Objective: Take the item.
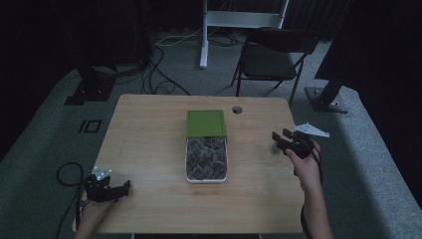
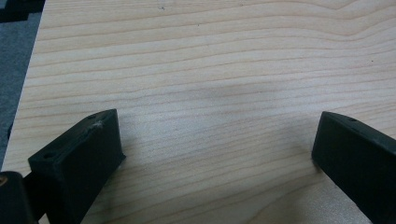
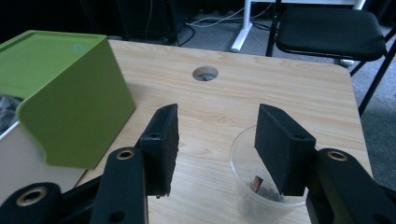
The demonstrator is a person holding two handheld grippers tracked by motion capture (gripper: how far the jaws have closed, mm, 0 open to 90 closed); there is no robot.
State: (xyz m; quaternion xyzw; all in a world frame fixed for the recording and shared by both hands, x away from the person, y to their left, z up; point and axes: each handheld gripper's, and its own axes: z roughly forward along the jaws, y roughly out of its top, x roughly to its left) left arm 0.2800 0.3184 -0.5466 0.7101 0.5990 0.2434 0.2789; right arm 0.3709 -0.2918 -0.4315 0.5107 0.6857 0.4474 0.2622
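From above, your left claw [image 1: 112, 188] idles released at the counter's [image 1: 149, 149] near-left corner; the green-lidded box [image 1: 206, 144] sits mid-counter. Its own view: bare wood. Your right claw [image 3: 217, 147], released, straddles a clear cup [image 3: 252, 186]; likely next, clench it.

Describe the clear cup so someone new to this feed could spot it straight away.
Start at the wooden table and find the green-lidded box in its middle. Toward the table's right edge from the box, in the right gripper view, a small clear plastic cup stands under the open right gripper. It is the one see-through container, with dark bits at its bottom.
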